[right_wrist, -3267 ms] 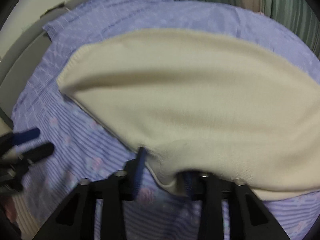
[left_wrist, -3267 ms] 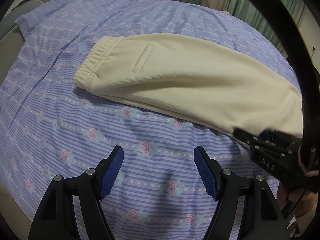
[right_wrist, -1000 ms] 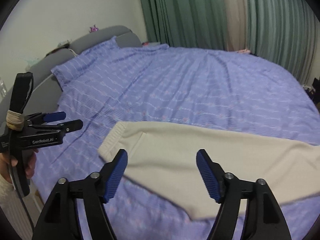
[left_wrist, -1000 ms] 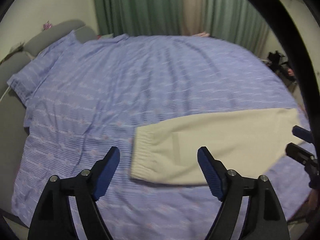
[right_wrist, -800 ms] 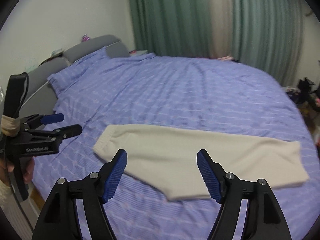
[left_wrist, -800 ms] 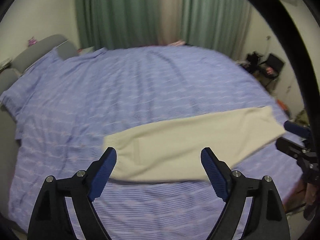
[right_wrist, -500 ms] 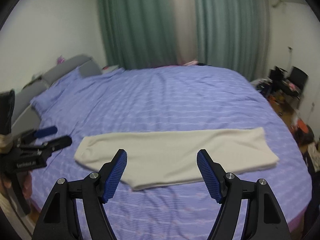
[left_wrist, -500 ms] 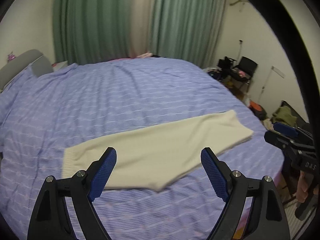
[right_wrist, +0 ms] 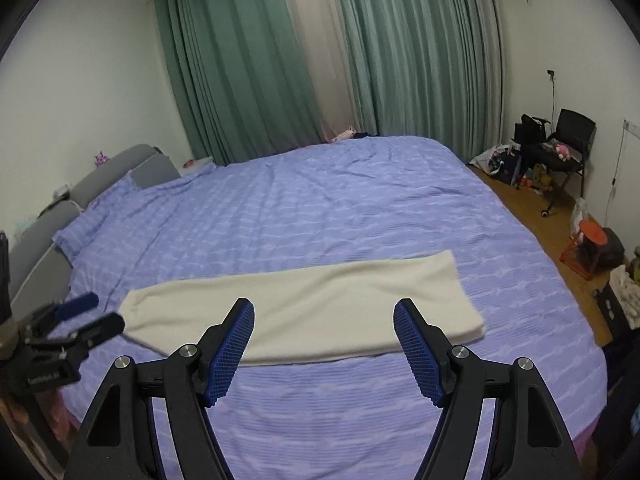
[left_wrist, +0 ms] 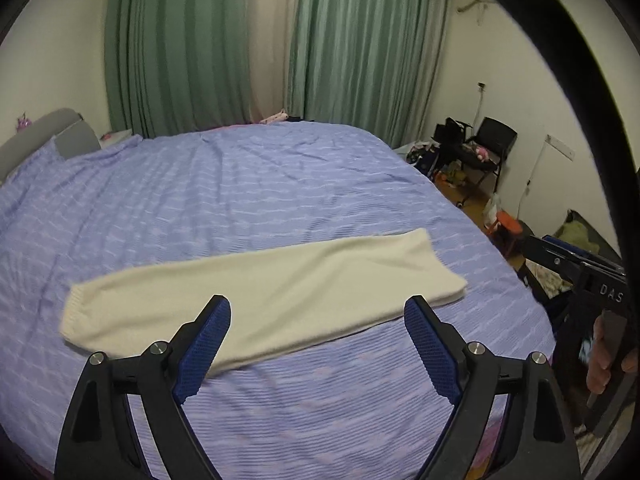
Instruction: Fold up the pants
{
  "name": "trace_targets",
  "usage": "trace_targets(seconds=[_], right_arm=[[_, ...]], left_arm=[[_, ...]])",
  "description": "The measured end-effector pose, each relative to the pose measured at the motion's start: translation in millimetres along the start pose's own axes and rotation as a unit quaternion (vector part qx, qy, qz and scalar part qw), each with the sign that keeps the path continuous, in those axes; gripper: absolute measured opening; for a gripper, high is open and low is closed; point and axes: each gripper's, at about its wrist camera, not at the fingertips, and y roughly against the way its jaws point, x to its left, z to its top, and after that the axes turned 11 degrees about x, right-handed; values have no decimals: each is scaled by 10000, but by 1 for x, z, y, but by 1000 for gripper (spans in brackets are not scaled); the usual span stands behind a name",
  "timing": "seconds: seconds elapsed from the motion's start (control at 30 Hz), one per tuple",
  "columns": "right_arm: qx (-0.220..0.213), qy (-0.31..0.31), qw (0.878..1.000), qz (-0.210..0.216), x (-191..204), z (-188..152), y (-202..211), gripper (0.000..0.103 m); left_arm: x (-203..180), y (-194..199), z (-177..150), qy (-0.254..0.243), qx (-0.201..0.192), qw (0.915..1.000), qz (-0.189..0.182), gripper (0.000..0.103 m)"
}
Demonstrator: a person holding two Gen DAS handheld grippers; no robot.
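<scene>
The cream pants lie flat in one long strip on the blue striped bedspread, waistband to the left, leg ends to the right; the right wrist view shows the pants the same way. My left gripper hangs above the near part of the bed, well back from the cloth; its jaws are opening and hold nothing. My right gripper is open and empty too, also back from the pants. The left gripper also shows at the left edge of the right wrist view.
Green curtains cover the far wall. A grey headboard runs along the bed's left side. A black chair with bags and clutter stands at the right wall on a wooden floor. A hand on the right gripper's handle appears at right.
Both grippers have pulled back and up from the bed, so the pants look smaller and the whole room shows. The pants, held at first, lie released and flat.
</scene>
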Motion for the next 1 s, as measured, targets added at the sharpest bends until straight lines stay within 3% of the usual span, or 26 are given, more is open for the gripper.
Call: trace_targets(seconds=[0.23, 0.43, 0.53, 0.77, 1.0], right_arm=[[408, -94, 9991, 52, -108, 4, -42, 72], [721, -804, 9941, -36, -184, -2, -106, 64], [859, -1106, 9901, -79, -211, -7, -139, 56], [1377, -1747, 9749, -89, -257, -33, -222, 52], [1504, -2310, 9612, 113, -284, -42, -259, 45]], left_arm=[[-87, -58, 2, 149, 244, 9985, 463, 90], [-137, -119, 5, -160, 543, 9949, 836, 90], [-149, -159, 5, -87, 777, 9932, 866, 90], [-154, -241, 6, 285, 1326, 9874, 815, 89], [-170, -257, 0, 272, 1474, 9858, 764, 89]])
